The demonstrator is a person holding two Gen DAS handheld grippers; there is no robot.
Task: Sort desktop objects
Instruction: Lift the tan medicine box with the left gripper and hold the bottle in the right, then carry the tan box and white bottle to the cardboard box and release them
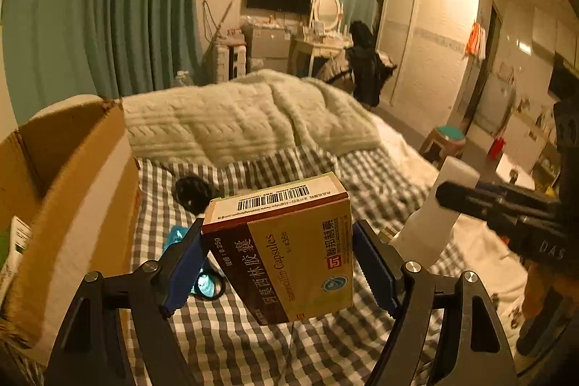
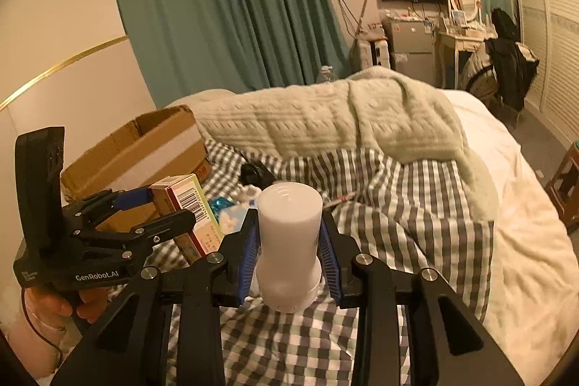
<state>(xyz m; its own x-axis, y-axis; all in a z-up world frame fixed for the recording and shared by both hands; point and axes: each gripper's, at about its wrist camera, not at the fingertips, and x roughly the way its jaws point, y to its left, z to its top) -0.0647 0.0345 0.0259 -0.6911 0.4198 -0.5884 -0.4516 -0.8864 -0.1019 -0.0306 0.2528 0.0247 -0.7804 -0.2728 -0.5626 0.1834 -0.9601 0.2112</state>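
Observation:
My left gripper (image 1: pixel 279 226) is shut on a gold and brown medicine box (image 1: pixel 289 252) with a barcode on its top, held tilted above the checked bedcover (image 1: pixel 289 350). The same box (image 2: pixel 188 205) shows at the left of the right wrist view, between the left gripper's fingers (image 2: pixel 144 199). My right gripper (image 2: pixel 288 216) is shut on an upright white plastic bottle (image 2: pixel 289 241), its blue pads pressing both sides. In the left wrist view that bottle (image 1: pixel 434 216) stands at the right, gripped by the right gripper's fingers (image 1: pixel 470 199). A hand (image 2: pixel 47 306) holds the left gripper's handle.
An open cardboard box (image 1: pixel 72 169) (image 2: pixel 144 147) stands on the bed to the left. A black object (image 1: pixel 191 190) and teal packets (image 1: pixel 177 237) lie on the cover ahead. A cream knitted blanket (image 1: pixel 235 118) is bunched behind. A stool (image 1: pixel 447 140) stands beside the bed.

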